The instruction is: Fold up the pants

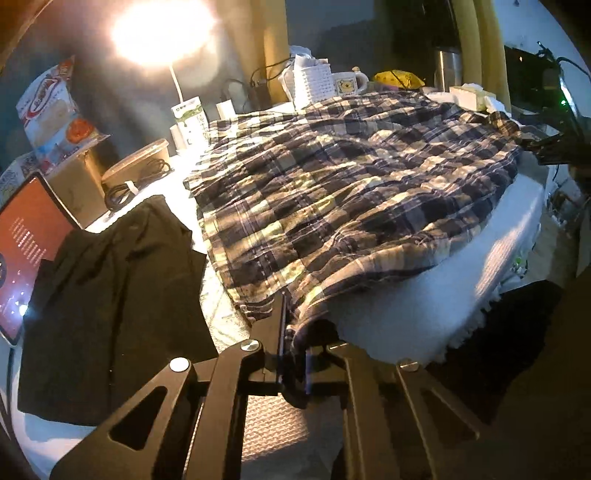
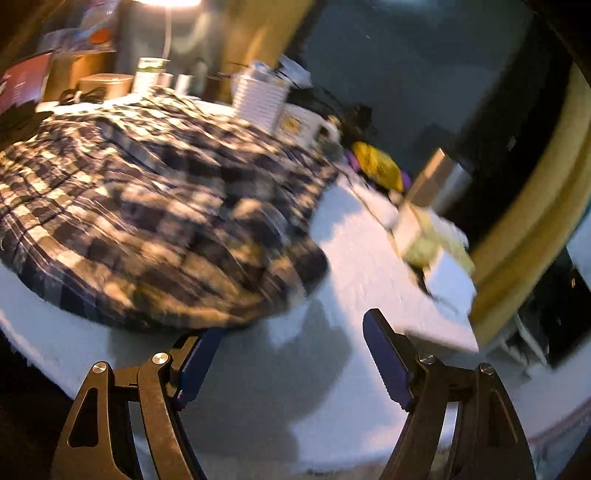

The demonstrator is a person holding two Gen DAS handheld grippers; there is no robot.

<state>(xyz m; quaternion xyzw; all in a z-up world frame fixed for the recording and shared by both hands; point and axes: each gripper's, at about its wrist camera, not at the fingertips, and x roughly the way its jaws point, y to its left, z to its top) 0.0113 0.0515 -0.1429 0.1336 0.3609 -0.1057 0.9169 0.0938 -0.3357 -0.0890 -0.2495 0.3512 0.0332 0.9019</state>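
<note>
1. The plaid pants lie spread and rumpled across the white cloth that covers your desk, with one edge hanging toward you at the near side.
2. Your left claw is pressed together on that near edge of the pants; a fold of the plaid fabric sits pinched between its pads.
3. Your right claw is spread wide over the bare white cloth, just beside the other end of the pants. Its left finger sits right at the hem, and whether it touches the fabric you cannot tell, since that view is blurred. Nothing lies between the pads.
4. To the left of the pants, a black garment lies on the desk, partly over a red tablet screen.
5. Behind the pants stand a white woven basket, a mug, a carton and a brown tub with a black cable.
6. A lit lamp glares from the back left, and a snack bag stands beside it.
</note>
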